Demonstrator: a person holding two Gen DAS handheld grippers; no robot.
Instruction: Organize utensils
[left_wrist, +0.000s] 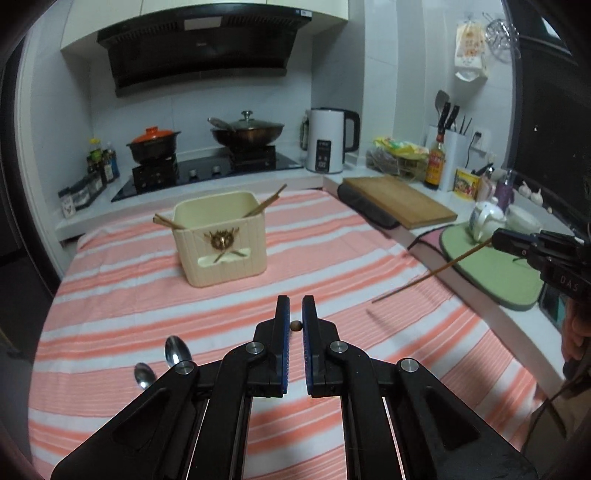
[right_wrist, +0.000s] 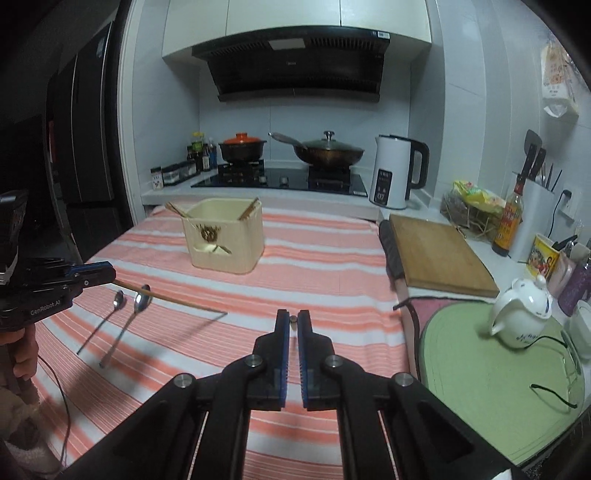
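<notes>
Now, over the broad pink-and-white striped cloth (left_wrist: 147, 295) that covers the table, both my claws hang in the air, and each is clenched on one thin brown wooden chopstick. The cream ribbed plastic utensil box (left_wrist: 221, 240) stands ahead of both, toward the far edge of the cloth, with wooden chopsticks (left_wrist: 267, 201) already leaning out of its corners. That box is what the coming move turns on, I judge: it lies straight ahead of my left claw (left_wrist: 296, 325) and ahead and a little left of my right claw (right_wrist: 293, 320), so the left looks the nearer.

In its own camera the left chopstick (left_wrist: 296, 325) shows only as a round end between the pads; from the right camera its long axis (right_wrist: 170, 298) runs out sideways, sloping down toward the middle of the table. The right chopstick (right_wrist: 293, 318) does the same, mirrored (left_wrist: 432, 271). Each stick must be tipped end-down to enter the box, and the two tips point toward each other, so they could cross.

Two steel spoons (right_wrist: 122, 321) lie on the cloth below my left claw, handles toward me, not yet gathered. The wooden cutting board (right_wrist: 439, 254) and white teapot (right_wrist: 521, 310) sit well off to the right, out of the way
</notes>
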